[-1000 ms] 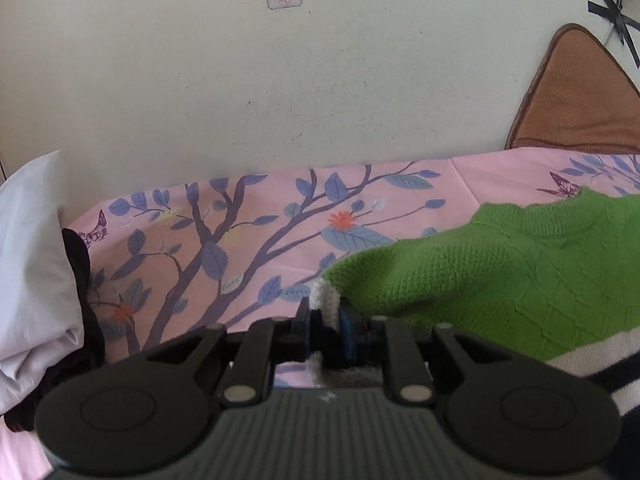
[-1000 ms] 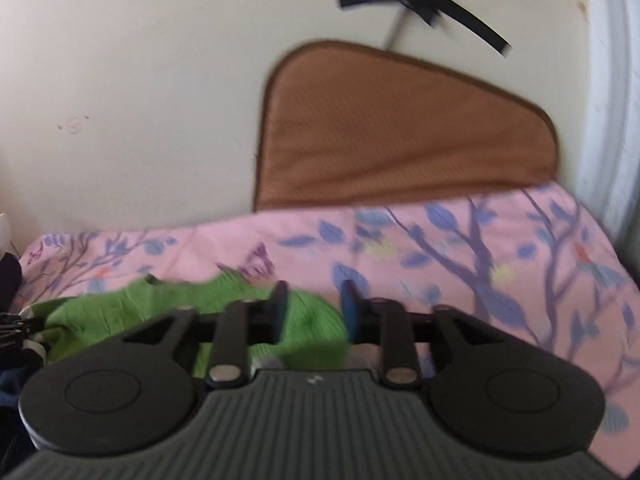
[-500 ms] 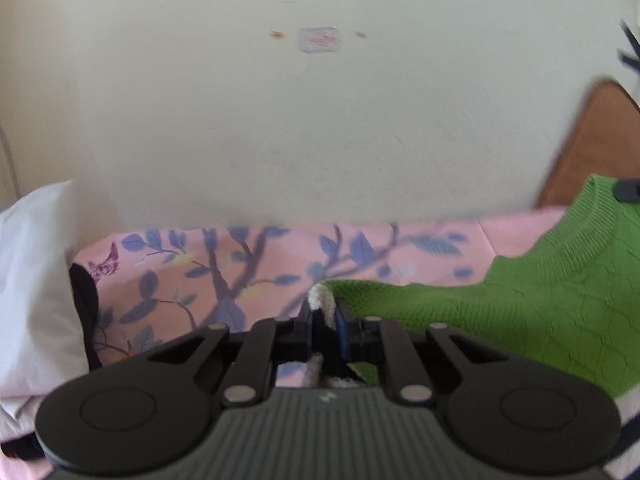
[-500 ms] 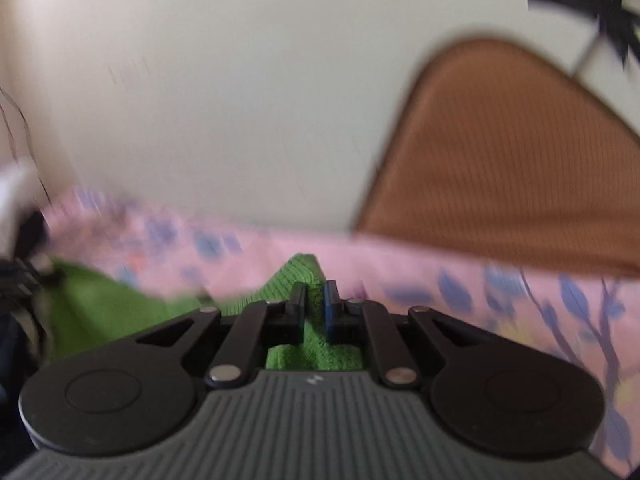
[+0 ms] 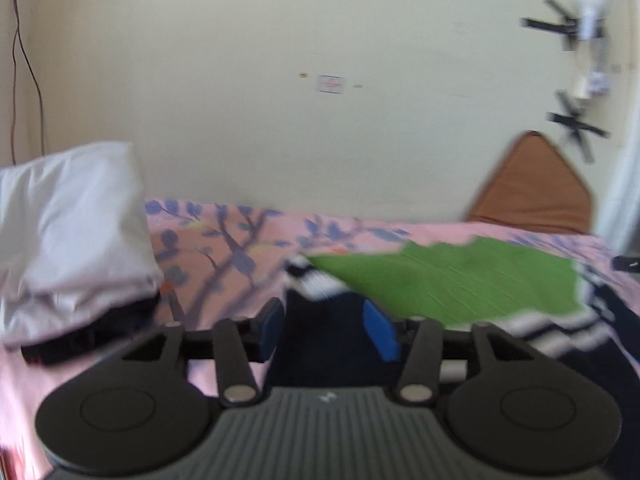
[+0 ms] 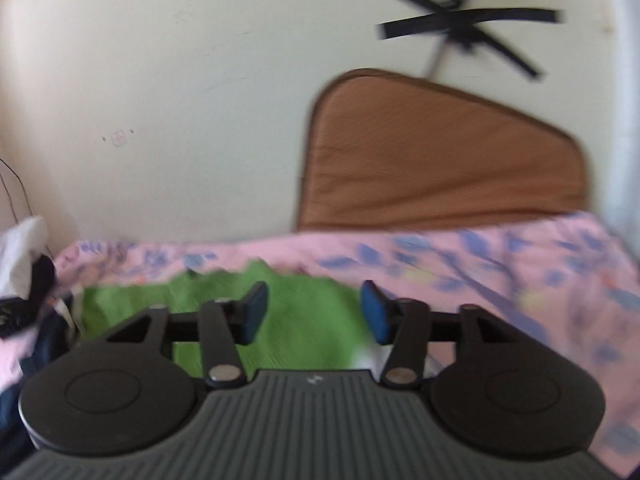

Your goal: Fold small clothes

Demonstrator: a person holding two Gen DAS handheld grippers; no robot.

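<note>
A green knit sweater (image 5: 460, 280) with a navy and white striped lower part (image 5: 540, 332) lies on the pink floral sheet (image 5: 224, 248). Its white and black cuff (image 5: 316, 280) sticks out at its left corner. My left gripper (image 5: 326, 330) hovers just short of that corner. Its jaws are opening, and the blue pads (image 5: 380, 332) press on nothing, with navy cloth seen below the gap. In the right wrist view my right gripper (image 6: 314, 316) is over the green sweater (image 6: 304, 332). Its jaws are opening wide and nothing is pinched between them.
A white folded cloth (image 5: 68, 232) sits on a black garment (image 5: 80, 340) at the left of the bed. A brown cushion (image 6: 440, 160) leans on the pale wall at the back right. Black tape crosses (image 6: 464, 24) mark the wall. Bare sheet (image 6: 520, 280) lies right of the sweater.
Both grippers were shut on the sweater's edge half a second ago. Now both stand open and drawn back from it. The green sweater, lifted earlier, lies flat on the sheet.
</note>
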